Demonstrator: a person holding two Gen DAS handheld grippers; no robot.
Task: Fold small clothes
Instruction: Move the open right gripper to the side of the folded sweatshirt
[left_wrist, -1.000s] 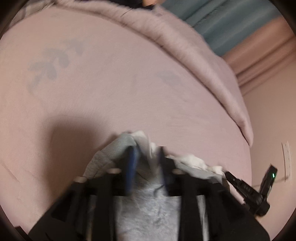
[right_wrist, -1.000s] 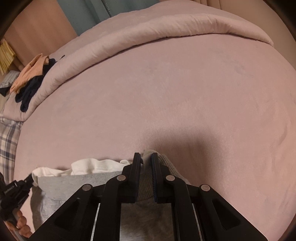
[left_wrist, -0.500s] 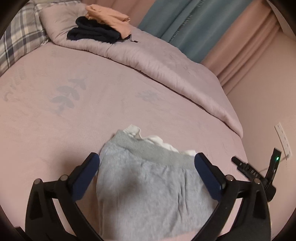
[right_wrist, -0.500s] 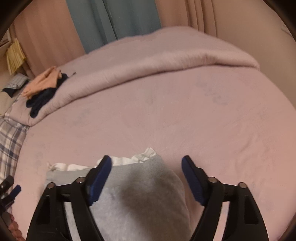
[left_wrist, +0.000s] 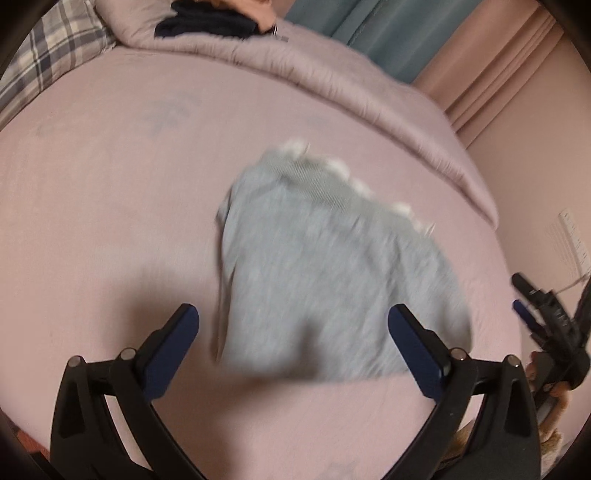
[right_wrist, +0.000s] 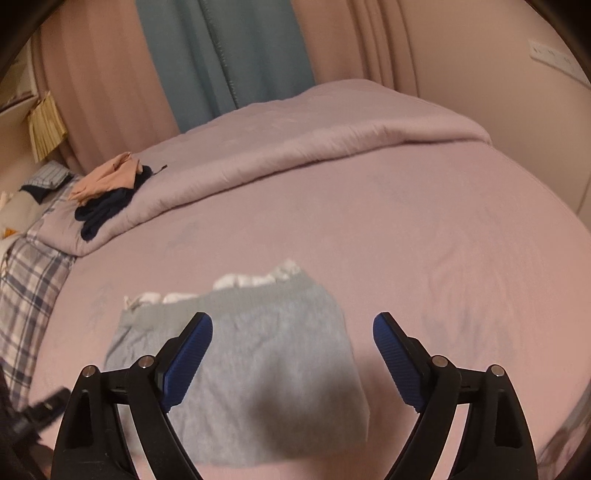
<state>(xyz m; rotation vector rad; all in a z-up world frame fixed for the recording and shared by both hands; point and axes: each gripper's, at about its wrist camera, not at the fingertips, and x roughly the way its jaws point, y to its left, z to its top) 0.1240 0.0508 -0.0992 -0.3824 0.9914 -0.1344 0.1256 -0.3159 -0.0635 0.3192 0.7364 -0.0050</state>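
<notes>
A small grey garment (left_wrist: 332, 266) with a white edge at its far side lies folded flat on the pink bed sheet (left_wrist: 110, 206). It also shows in the right wrist view (right_wrist: 258, 362). My left gripper (left_wrist: 293, 347) is open and empty, held above the garment's near edge. My right gripper (right_wrist: 293, 350) is open and empty, held above the garment's right part. The right gripper's body (left_wrist: 546, 325) shows at the right edge of the left wrist view.
A rolled pink duvet (right_wrist: 295, 147) lies along the far side of the bed. Folded peach and dark navy clothes (right_wrist: 110, 188) sit on its left end. A plaid pillow (right_wrist: 26, 280) lies at left. Curtains (right_wrist: 221, 55) and a wall are behind.
Both grippers were shut on the grey garment's far edge, then opened and let it go. Both have pulled back and up, so the garment now lies free on the sheet.
</notes>
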